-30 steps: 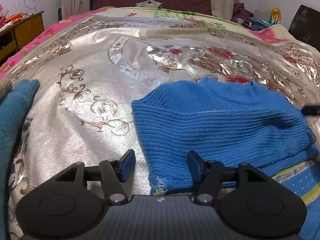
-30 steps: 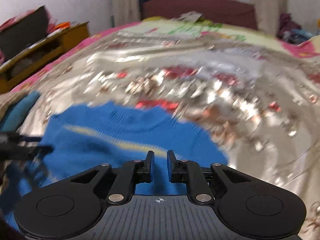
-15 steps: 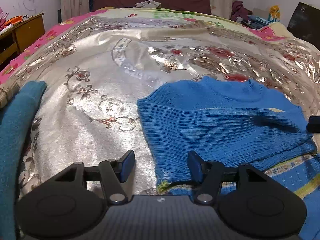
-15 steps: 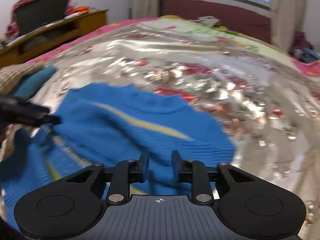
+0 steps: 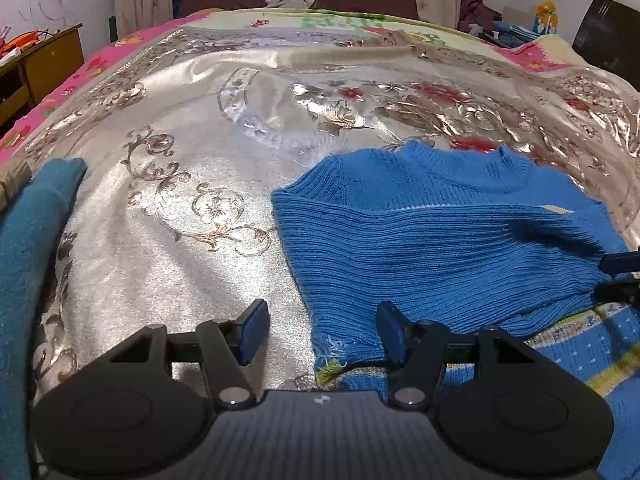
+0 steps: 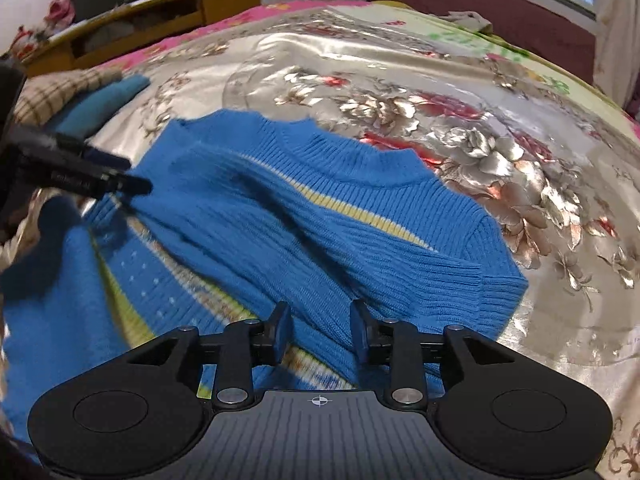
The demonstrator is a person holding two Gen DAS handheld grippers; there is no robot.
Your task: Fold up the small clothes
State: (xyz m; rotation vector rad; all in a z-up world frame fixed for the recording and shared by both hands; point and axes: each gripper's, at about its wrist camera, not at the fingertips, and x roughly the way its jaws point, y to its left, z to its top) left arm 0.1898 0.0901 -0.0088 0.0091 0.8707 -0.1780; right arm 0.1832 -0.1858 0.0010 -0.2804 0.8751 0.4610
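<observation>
Since earlier, right gripper (image 6: 318,334) jaws were widened over the sweater (image 6: 320,220).

Sleeve cuff is seen at 12 o'clock, nearest the wide left gripper (image 5: 320,332), long axis 3-to-9.

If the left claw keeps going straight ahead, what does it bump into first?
Probably the blue sweater. The left claw is open, and the sweater's frayed bottom corner already sits between its fingers, with shiny bedspread on the left side. Depth is hard to judge here.
</observation>
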